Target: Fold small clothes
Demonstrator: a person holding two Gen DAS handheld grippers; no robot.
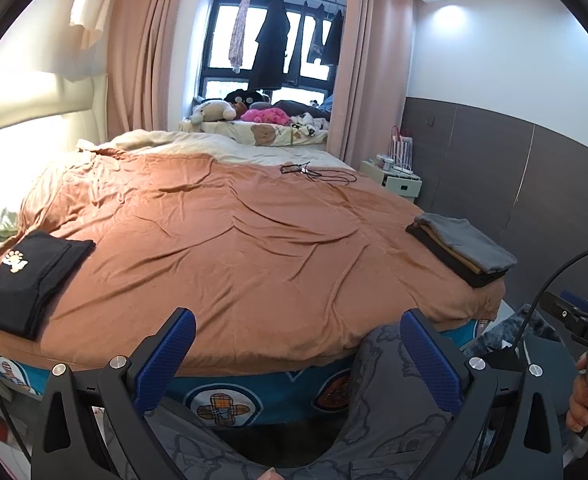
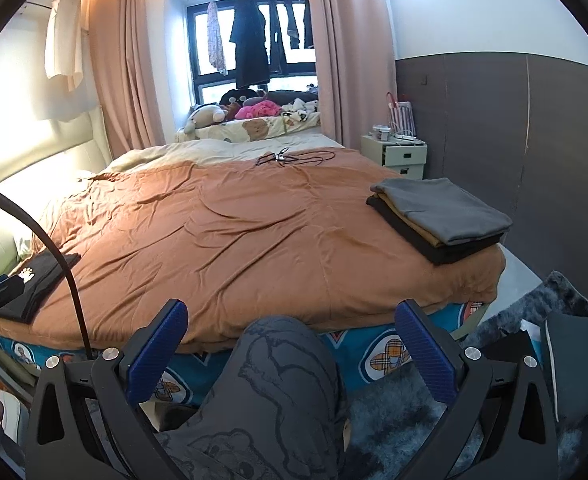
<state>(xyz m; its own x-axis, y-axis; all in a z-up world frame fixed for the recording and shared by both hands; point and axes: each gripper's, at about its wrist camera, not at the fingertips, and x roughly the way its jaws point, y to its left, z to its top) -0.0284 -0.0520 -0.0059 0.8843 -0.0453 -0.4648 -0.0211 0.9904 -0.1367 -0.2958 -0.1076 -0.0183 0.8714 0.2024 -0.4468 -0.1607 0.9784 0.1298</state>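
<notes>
We hold the left gripper [image 1: 298, 350] and right gripper [image 2: 292, 340] spread and empty before the bed's [image 1: 234, 240] near edge. A black garment [image 1: 30, 276] lies folded at its left edge, a stack [image 2: 442, 216] at its right corner, with rumpled cover between.

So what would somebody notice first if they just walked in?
Probably the big orange blanket spread over the whole bed. Then the neat stack of folded clothes at its right corner, grey on top, and a folded black garment with a paw print at the left corner. Both open grippers, left gripper and right gripper, hover at the bed's near edge.
</notes>
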